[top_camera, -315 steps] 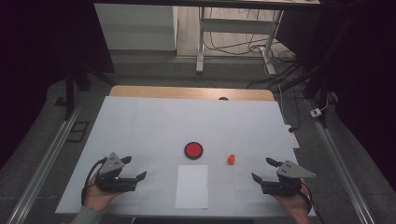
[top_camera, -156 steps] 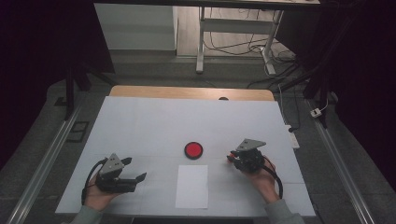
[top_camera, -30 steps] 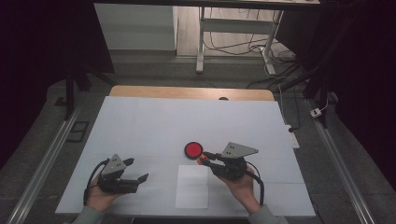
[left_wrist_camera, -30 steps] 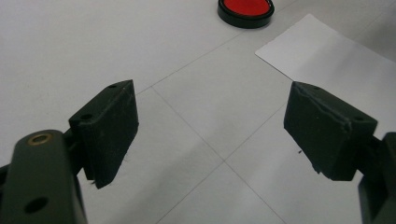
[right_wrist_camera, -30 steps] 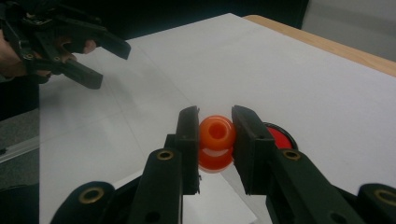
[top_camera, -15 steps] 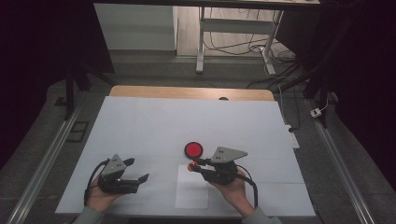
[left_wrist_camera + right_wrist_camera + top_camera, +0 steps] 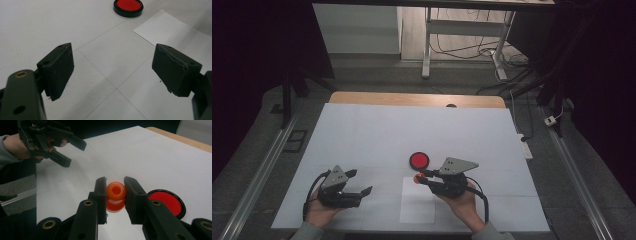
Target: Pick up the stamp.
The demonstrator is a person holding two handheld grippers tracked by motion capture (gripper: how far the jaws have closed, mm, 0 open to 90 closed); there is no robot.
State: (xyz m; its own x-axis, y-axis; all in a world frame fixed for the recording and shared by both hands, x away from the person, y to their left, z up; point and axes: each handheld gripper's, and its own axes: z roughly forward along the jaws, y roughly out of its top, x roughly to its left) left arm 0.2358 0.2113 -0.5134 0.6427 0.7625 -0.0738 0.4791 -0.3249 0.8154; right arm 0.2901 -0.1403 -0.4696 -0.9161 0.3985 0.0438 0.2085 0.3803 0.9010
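My right gripper [image 7: 115, 195] is shut on a small orange plastic piece [image 7: 115, 197], held between its black pads just above the top edge of a white paper sheet [image 7: 418, 201]. In the high view the orange piece [image 7: 416, 178] shows at the tips of the right gripper [image 7: 420, 177], just in front of a round red disc with a black rim [image 7: 419, 160]. The red disc [image 7: 166, 202] lies right of the jaws in the right gripper view. My left gripper [image 7: 360, 183] rests at the near left, open and empty. Its wide-apart pads [image 7: 60, 70] frame bare table, with the red disc [image 7: 128, 6] far ahead.
A large white mat [image 7: 377, 135] covers the table, with a wooden strip [image 7: 412, 99] along its far edge. Metal rails [image 7: 257, 175] run down both sides. A white power strip [image 7: 524, 145] lies off the mat's right edge. The left gripper [image 7: 62, 151] appears across the mat in the right gripper view.
The right gripper has carried the orange piece leftward and toward the person, from beside the red disc to the top edge of the paper sheet. The left gripper has stayed put.
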